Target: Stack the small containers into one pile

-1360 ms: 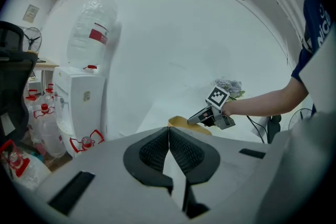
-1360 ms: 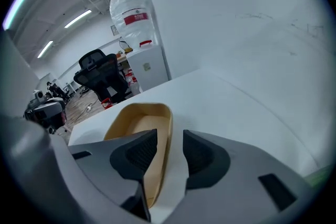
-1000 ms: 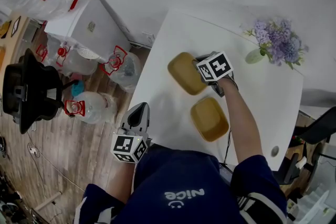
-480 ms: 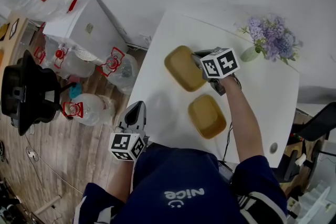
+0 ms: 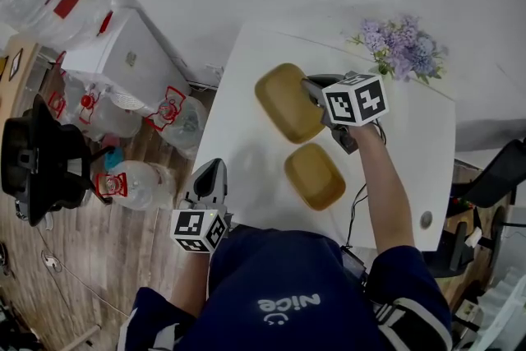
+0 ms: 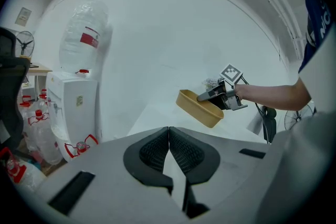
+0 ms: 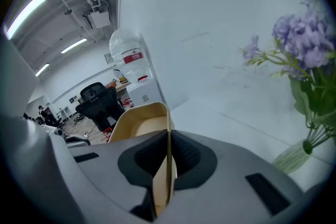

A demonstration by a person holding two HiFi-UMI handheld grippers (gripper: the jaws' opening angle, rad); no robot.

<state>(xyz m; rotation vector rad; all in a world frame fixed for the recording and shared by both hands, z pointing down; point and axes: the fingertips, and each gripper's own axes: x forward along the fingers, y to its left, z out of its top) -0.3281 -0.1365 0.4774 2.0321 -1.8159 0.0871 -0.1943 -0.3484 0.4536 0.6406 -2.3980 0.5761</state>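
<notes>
Right gripper view: our right hand-held gripper [image 7: 168, 136] clamps the thin side wall of one container [image 7: 137, 123], held above the desk's [image 5: 246, 168] far left. We judge it light, stiff, slippery; grip the rim wall deeply.

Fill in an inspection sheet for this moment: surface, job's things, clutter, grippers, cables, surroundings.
Surface: white table, bare apart from the items below.
Job's things: two yellow containers, not yet stacked. The held container is tilted and clear of the table; the second container sits on the table nearer the person.
Clutter: vase of purple flowers at the far right corner.
Grippers: right gripper shut on the held container's wall. Left gripper shut, nothing between its jaws, at the table's near left edge.
Cables: one dark cable beside the right forearm.
Surroundings: water dispenser, water bottles on a wooden floor, black office chair.
</notes>
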